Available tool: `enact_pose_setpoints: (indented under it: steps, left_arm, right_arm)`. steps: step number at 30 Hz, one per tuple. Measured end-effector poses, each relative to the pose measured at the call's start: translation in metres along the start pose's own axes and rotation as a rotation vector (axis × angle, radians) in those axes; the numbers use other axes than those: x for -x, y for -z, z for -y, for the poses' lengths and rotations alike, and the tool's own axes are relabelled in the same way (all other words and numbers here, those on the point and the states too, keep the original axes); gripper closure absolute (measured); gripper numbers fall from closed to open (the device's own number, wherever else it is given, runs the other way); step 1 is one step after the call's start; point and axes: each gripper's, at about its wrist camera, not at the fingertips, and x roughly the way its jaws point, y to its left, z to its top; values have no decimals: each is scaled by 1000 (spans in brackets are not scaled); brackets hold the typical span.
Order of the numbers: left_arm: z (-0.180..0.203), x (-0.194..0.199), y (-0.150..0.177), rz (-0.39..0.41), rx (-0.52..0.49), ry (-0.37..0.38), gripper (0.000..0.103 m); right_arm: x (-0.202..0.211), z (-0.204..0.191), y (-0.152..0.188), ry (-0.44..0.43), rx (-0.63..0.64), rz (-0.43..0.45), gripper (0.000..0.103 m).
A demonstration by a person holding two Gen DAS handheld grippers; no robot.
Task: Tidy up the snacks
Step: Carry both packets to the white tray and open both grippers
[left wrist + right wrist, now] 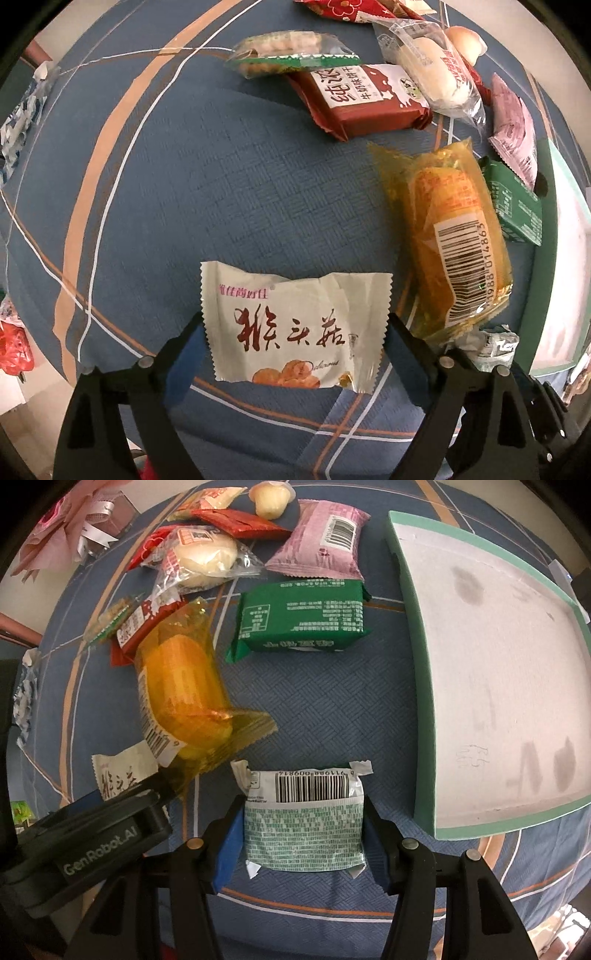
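Two grippers point down at the blue cloth (pixel 155 206): left gripper (pixel 295 332) spread around a cream packet (pixel 295 325), right gripper (pixel 303 830) clamped on a pale-green packet (pixel 304 823), tray (pixel 417 686) at two o'clock.

Under me a blue woven cloth (pixel 229 177) with orange and white stripes; pale floor (pixel 48 40) shows beyond its edge.

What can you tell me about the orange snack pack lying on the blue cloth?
The orange snack pack is a long, glossy, see-through yellow-orange wrapper with an orange roll inside and a white barcode label. Sealed and crinkled at both ends, it lies flat on the blue cloth. One end overlaps the red packet; the other reaches the white packet.
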Motion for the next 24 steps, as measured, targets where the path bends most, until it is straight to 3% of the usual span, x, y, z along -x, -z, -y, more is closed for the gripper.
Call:
enact_pose_setpoints:
  steps: [3,11,19,24]
  left_arm:
    - [3,2,0,19,17,1,17]
    - [-9,14,-3,71,76,2,46]
    - [-20,21,-8,92,120,64,47]
    - [-17,41,-5,161,104,103,47]
  right_arm:
    - [2,-1,0,-1,0,-3,41]
    - [9,-1,-2,1,1,-7,41]
    - [32,3,-3,-31,-18,23,43]
    - [54,13,-5,-50,-52,91,43]
